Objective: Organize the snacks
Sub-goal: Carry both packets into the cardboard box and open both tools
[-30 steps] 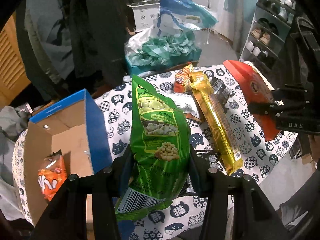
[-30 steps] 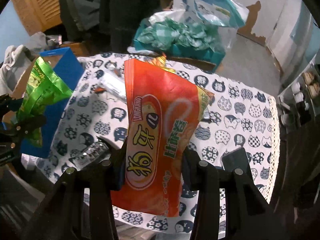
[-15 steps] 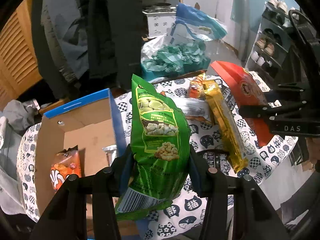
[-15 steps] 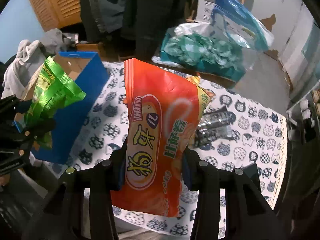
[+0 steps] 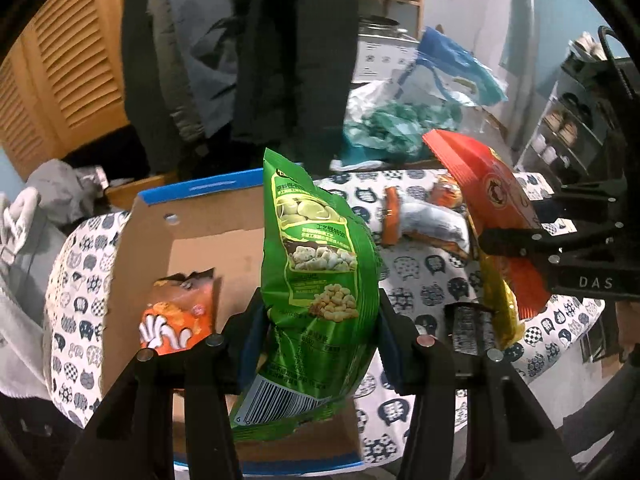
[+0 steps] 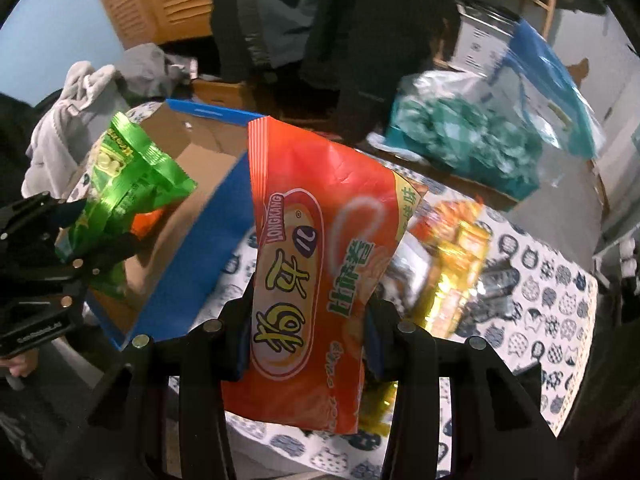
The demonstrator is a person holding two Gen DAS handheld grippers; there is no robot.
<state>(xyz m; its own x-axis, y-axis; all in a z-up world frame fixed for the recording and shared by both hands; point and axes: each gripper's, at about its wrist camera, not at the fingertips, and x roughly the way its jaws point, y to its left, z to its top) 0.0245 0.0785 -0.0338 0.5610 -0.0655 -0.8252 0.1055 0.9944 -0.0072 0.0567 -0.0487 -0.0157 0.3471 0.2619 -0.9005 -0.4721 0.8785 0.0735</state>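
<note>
My left gripper [image 5: 320, 320] is shut on a green snack bag [image 5: 320, 280] and holds it upright above the open blue-edged cardboard box [image 5: 192, 216]. An orange snack pack [image 5: 176, 312] lies inside the box. My right gripper [image 6: 308, 320] is shut on a red-orange snack bag [image 6: 316, 272], held upright above the table just right of the box [image 6: 192, 264]. The green bag [image 6: 124, 184] also shows at the left of the right wrist view, and the red bag [image 5: 492, 208] at the right of the left wrist view.
A cat-print tablecloth [image 5: 420, 272] carries more snacks: a gold pack [image 5: 500, 300], a white and orange pack [image 5: 424, 224] and small orange packs [image 6: 460, 232]. A bin of teal packets [image 6: 460, 136] stands behind. Dark coats [image 5: 280, 60] hang beyond the table.
Both grippers have moved left and risen with their bags. The green bag now hangs over the box, and the red bag has come closer to the box's right wall.
</note>
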